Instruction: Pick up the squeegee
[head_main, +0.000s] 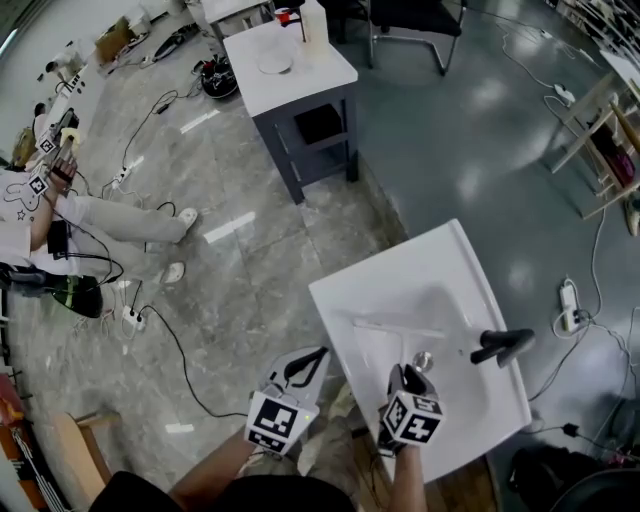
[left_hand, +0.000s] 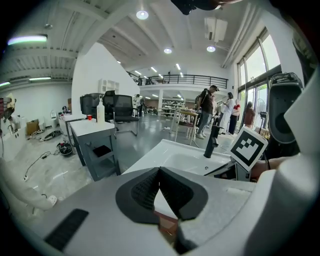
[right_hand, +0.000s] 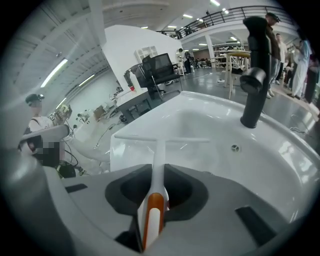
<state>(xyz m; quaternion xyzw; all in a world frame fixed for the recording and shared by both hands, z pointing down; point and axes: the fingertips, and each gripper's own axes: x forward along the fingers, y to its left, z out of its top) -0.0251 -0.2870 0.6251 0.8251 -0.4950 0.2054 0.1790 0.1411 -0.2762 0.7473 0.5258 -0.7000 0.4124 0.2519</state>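
Note:
The squeegee (right_hand: 156, 167) is white with an orange grip on its handle. My right gripper (right_hand: 159, 175) is shut on that handle, whose orange end runs back between the jaws. Its thin blade (right_hand: 165, 140) lies crosswise over the basin of the white sink (right_hand: 210, 125). In the head view the right gripper (head_main: 408, 380) is over the sink's near side (head_main: 400, 270), with the blade (head_main: 395, 328) just ahead of it. My left gripper (head_main: 305, 365) hovers off the sink's near left corner; its pads (left_hand: 145, 190) meet at the tips with nothing between them.
A black faucet (head_main: 503, 345) stands at the sink's right rim, with a drain hole (right_hand: 235, 148) near it. A grey side table with a white top (head_main: 290, 75) stands farther back. A person sits on the floor at left (head_main: 100, 215) among cables. A power strip (head_main: 570, 300) lies at right.

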